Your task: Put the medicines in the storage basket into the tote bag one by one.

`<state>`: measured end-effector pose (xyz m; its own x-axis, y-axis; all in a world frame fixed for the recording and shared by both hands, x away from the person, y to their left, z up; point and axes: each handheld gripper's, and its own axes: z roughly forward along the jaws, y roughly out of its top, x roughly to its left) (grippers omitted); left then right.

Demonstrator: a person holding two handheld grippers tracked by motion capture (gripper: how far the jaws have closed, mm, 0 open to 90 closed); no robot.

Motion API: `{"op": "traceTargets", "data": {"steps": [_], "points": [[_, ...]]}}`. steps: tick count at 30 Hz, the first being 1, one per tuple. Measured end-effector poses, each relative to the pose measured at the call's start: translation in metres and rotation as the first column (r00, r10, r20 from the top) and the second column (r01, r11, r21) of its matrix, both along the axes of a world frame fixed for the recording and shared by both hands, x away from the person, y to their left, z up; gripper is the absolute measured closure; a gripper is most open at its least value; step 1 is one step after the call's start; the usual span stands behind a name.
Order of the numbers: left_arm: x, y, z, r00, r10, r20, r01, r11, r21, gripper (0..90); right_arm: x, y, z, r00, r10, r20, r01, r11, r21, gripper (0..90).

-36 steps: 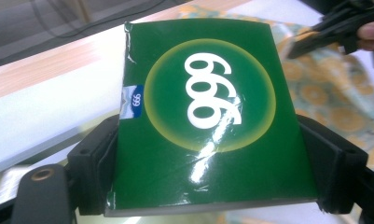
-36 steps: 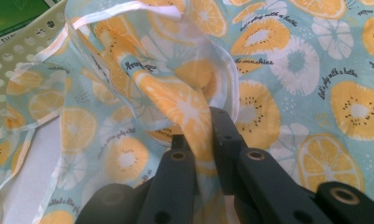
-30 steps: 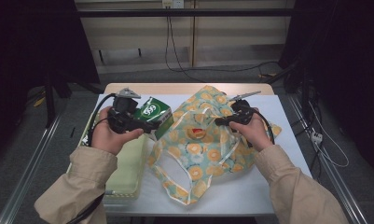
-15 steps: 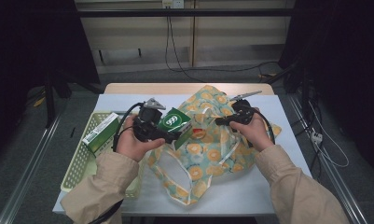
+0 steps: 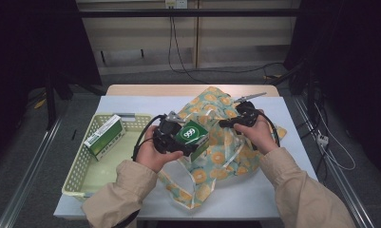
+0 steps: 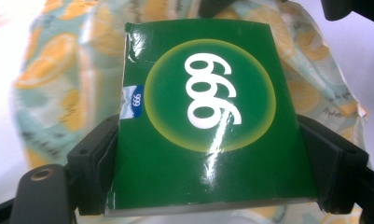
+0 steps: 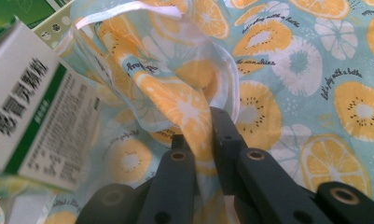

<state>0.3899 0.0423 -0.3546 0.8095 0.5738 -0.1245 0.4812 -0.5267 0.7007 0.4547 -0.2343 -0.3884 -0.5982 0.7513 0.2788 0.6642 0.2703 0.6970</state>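
Note:
A green box marked 999 [image 5: 194, 135] [image 6: 208, 126] is clamped between the jaws of my left gripper [image 5: 190, 142] [image 6: 208, 186], held above the fruit-print bag [image 5: 221, 142] lying on the white table. The box's white side [image 7: 35, 116] shows at the left of the right gripper view. My right gripper [image 5: 224, 124] [image 7: 204, 140] is shut on a fold of the bag's cloth [image 7: 184, 102] near its rim, and holds it lifted.
A pale yellow basket [image 5: 79, 173] stands at the table's left with a second green and white box [image 5: 104, 135] leaning in its far corner. The bag's handles [image 5: 188, 183] trail toward the front edge. Cables hang behind the table.
My left gripper has carried the green box rightward from over the basket to above the bag. The right gripper has kept its hold on the bag's cloth.

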Motion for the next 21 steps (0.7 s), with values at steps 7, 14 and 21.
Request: {"op": "traceTargets", "data": {"steps": [7,14,21], "points": [[-0.003,-0.018,-0.016,0.9995,-0.023,-0.020,0.024,0.9997,0.009,17.9,0.000,0.001,0.003,1.0000,0.001,0.004,-0.001,1.000,0.001,87.2],[-0.001,-0.036,-0.034,0.9989,-0.033,-0.033,0.034,0.9990,0.029,17.8,-0.001,0.002,0.006,1.0000,0.002,0.007,-0.002,1.000,-0.005,87.3],[0.008,-0.049,-0.050,0.9992,-0.020,-0.034,0.021,0.9986,0.048,17.6,0.000,-0.001,0.012,0.9999,-0.003,0.016,0.003,1.000,-0.008,87.2]]}}
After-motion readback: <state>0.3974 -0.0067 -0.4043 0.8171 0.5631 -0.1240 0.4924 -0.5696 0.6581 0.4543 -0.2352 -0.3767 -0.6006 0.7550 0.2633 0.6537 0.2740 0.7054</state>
